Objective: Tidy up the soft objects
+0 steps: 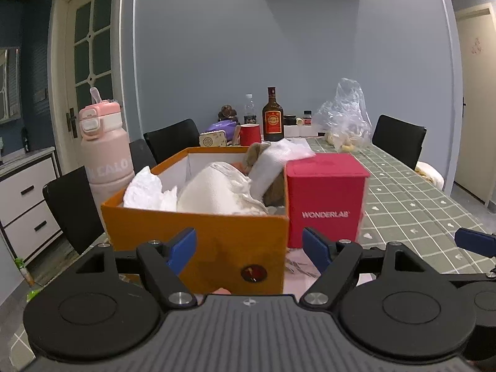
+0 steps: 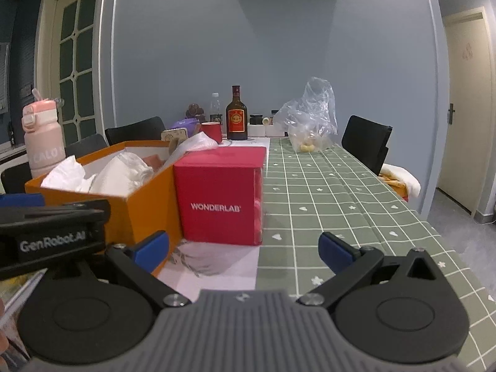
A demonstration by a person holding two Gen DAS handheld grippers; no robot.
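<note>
1. In the left wrist view, we see our left tongs [image 1: 249, 249] at the bottom centre of the frame, spread wide with nothing between the blue pads, which sit in front of the near wall of the orange box [image 1: 198, 241].
2. In the right wrist view, our right tongs [image 2: 243, 249] sit at the bottom centre, spread as wide as they go and empty, over the green checked surface [image 2: 341, 204] and a pale pink cloth [image 2: 210, 266] lying under the boxes.
3. The body of the left tongs fills the lower left edge of the right wrist view; one blue pad of the right tongs shows at the right edge of the left wrist view.
4. The orange box stands at the centre of the left view, holding the soft objects [image 1: 214, 192]: crumpled white cloth and paper, with a brown plush shape at the far right corner.
5. A red box [image 1: 325, 198] marked WONDERLAB stands touching the orange box on its right.
6. A pink bottle [image 1: 105, 152] rises at the left of the frame, behind the orange box.
7. At the far end of the surface we see a red cup [image 1: 250, 134], a dark bottle [image 1: 272, 117] and a clear plastic bag [image 1: 347, 117].
</note>
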